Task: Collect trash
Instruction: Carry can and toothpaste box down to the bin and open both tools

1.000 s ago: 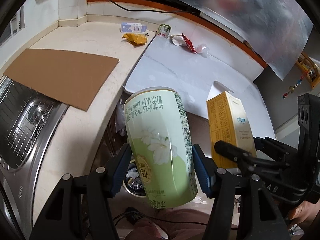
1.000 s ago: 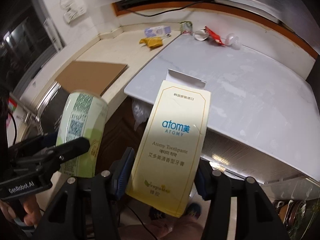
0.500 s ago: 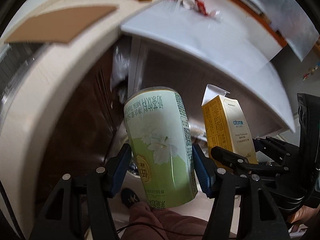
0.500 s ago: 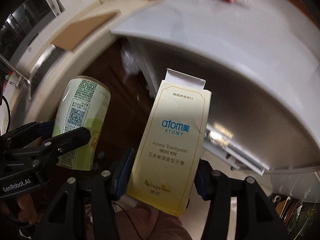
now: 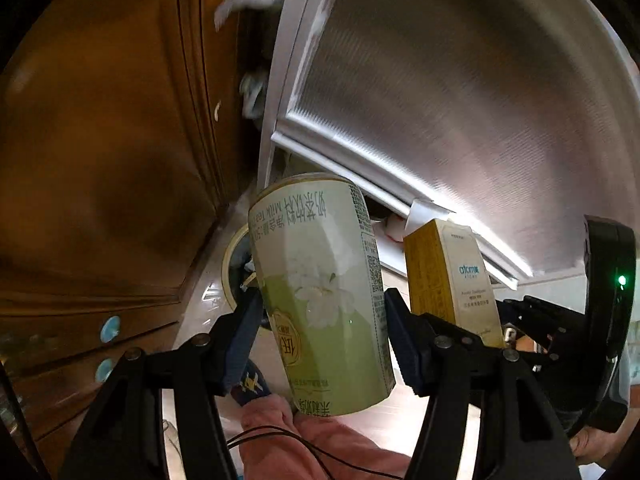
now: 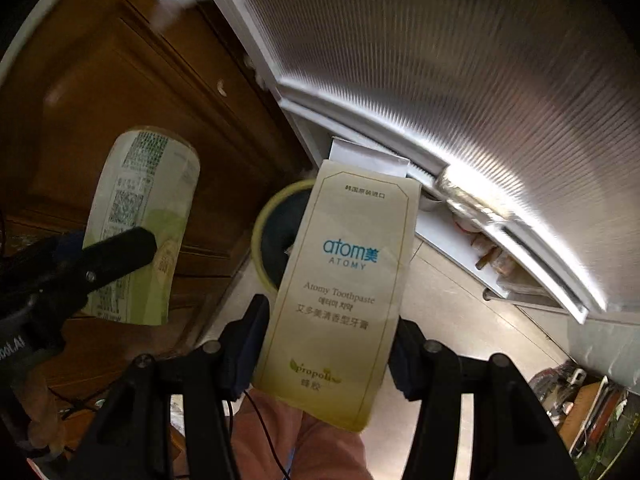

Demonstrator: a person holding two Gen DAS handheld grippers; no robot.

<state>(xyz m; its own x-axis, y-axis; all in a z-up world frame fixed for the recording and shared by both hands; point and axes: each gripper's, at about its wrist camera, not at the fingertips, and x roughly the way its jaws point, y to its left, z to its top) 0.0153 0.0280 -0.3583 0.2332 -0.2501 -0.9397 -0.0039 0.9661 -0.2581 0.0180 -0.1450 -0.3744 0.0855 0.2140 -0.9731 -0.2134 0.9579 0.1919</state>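
I count two pieces of trash, one in each tool. My left hand-held gripper (image 5: pixel 322 334) is clamped on one green milk tea can (image 5: pixel 320 292), both blue pads pressed against its sides at the centre of the left view. My right hand-held gripper (image 6: pixel 328 354) grips one yellow toothpaste box (image 6: pixel 340 288) at its lower half, the box's white flap open at the top, mid-frame in the right view. The can also shows at the left of the right view, the box at the right of the left one. Below them I see one round bin (image 6: pixel 272 236) with a pale yellow rim standing on the floor (image 6: pixel 448 300), partly hidden behind the box. One brown wooden cabinet (image 5: pixel 104 152) fills the left, one ribbed grey panel (image 5: pixel 460 92) the upper right.
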